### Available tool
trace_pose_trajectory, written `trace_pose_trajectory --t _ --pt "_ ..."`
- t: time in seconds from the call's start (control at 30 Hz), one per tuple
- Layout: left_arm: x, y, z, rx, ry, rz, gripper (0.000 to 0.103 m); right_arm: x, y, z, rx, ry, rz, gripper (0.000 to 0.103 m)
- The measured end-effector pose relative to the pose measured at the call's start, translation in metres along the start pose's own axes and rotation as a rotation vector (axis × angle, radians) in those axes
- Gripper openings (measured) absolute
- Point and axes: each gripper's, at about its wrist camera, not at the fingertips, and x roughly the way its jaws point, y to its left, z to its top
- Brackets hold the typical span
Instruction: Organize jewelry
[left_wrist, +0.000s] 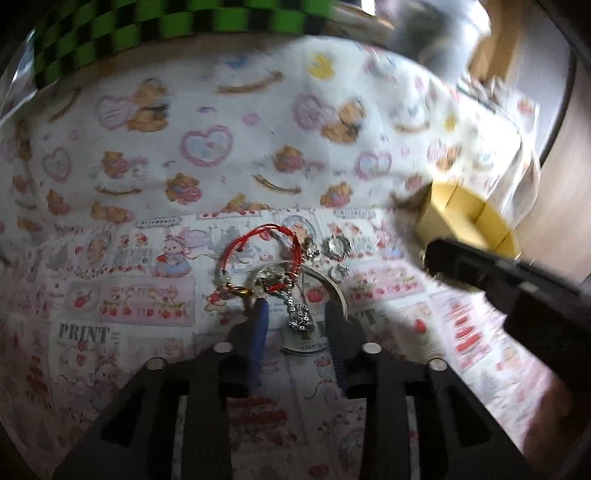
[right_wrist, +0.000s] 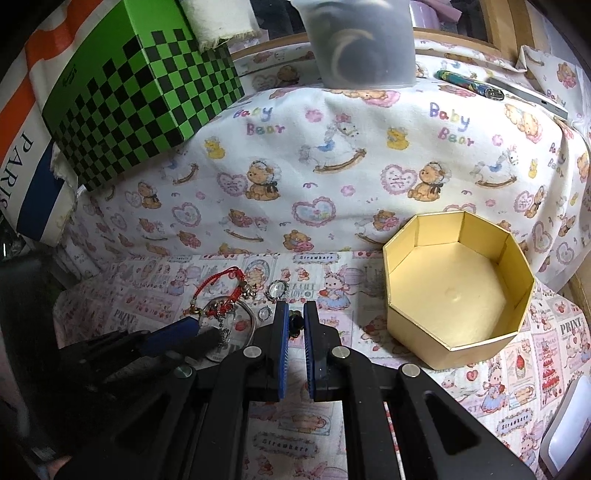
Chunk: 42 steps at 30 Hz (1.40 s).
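Printed cloth (right_wrist: 332, 177) with bears and strawberries covers the table; a green checkered box (right_wrist: 147, 99) stands at the back left. Right of centre sits an empty gold hexagonal box (right_wrist: 458, 295). Jewelry — a red cord bracelet (left_wrist: 266, 243), silver chain (left_wrist: 299, 314), small rings (left_wrist: 337, 245) — lies in a heap at the left gripper (left_wrist: 295, 314), jaws spread around the chain. Just beside, the right gripper (right_wrist: 295, 317) pinches a small dark trinket (right_wrist: 295, 323).
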Motion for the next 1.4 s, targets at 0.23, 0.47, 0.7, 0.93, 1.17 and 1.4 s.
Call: trace_pose_trajectory --t 0.23,0.47,0.7,0.93,1.17,1.4 --pt "0.014 -0.028 -0.001 0.079 -0.002 0.058 0.011 -0.003 -0.001 0.003 0.011 -0.003 0.002 0.009" --pt "-0.006 -0.013 0.005 0.016 -0.036 0.024 0.0 -0.006 -0.004 0.004 0.018 -0.011 -0.001 0.009" --pt "-0.053 0.004 0.007 -0.025 -0.133 -0.048 0.0 -0.013 -0.003 0.005 0.01 -0.027 -0.005 0.009" --pt "-0.009 -0.018 0.005 0.019 -0.057 0.018 0.015 -0.009 -0.002 0.003 -0.001 -0.02 -0.018 0.009" --pt "0.016 -0.009 0.008 -0.039 -0.008 0.032 0.016 -0.007 -0.007 0.005 0.013 -0.022 -0.025 0.009" --pt "0.035 -0.021 0.023 -0.012 0.016 0.148 0.008 -0.011 -0.011 0.005 0.027 -0.029 -0.017 0.009"
